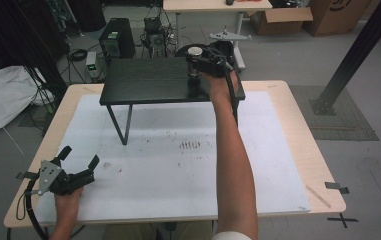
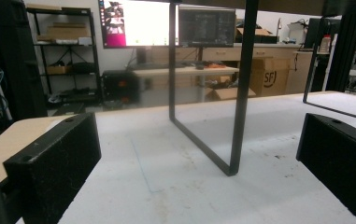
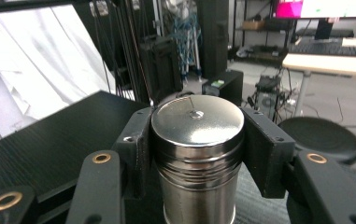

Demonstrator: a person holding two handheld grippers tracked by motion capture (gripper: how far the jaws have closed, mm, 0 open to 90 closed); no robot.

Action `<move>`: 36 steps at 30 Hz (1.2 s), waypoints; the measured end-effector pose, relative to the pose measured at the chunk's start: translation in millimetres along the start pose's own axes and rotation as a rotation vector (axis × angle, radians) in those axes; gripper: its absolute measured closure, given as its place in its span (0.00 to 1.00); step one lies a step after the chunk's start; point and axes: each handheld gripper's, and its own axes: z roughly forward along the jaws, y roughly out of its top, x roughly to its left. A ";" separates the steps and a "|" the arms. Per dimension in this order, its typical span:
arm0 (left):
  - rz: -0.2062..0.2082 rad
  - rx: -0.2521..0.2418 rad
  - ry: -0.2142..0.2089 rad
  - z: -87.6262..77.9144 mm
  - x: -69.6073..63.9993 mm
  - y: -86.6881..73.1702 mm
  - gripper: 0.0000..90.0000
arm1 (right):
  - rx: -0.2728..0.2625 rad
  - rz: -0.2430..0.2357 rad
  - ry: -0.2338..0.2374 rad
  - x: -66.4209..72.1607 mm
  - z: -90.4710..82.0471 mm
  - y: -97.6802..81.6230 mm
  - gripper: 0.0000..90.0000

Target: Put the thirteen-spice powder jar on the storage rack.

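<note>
A white mat [image 1: 168, 170] covers the wooden tabletop [image 1: 298, 115]; a black shelf [image 1: 148, 80] stands at its far edge, with computers on the floor beyond. Near the front-left corner the left claw [image 1: 80, 157] gapes wide, holding nothing. Over the shelf's right end the right claw [image 3: 196, 140] clamps one steel tin [image 3: 198, 154], upright.

Shiny silver tin [image 3: 196, 154], black shelf [image 1: 148, 82], stained white mat [image 1: 178, 165]

The white mat [image 1: 178, 170] on the tabletop [image 1: 323, 175] lies bare between both arms. Only the black stand [image 1: 148, 80] blocks the far side; its 2 thin legs [image 2: 238, 93] leave passage beneath.
</note>
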 end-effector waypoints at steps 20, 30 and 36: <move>0.000 0.001 0.000 0.1 -0.1 0.0 0.00 | 0.024 0.024 0.016 0.4 6.8 -7.7 0.52; 0.000 0.001 -0.001 0.1 -0.1 0.0 0.00 | 0.010 0.061 0.025 -0.5 5.7 -8.0 0.34; 0.000 0.001 0.000 0.1 -0.1 0.0 0.00 | 0.004 0.055 0.032 1.4 1.0 -6.3 0.21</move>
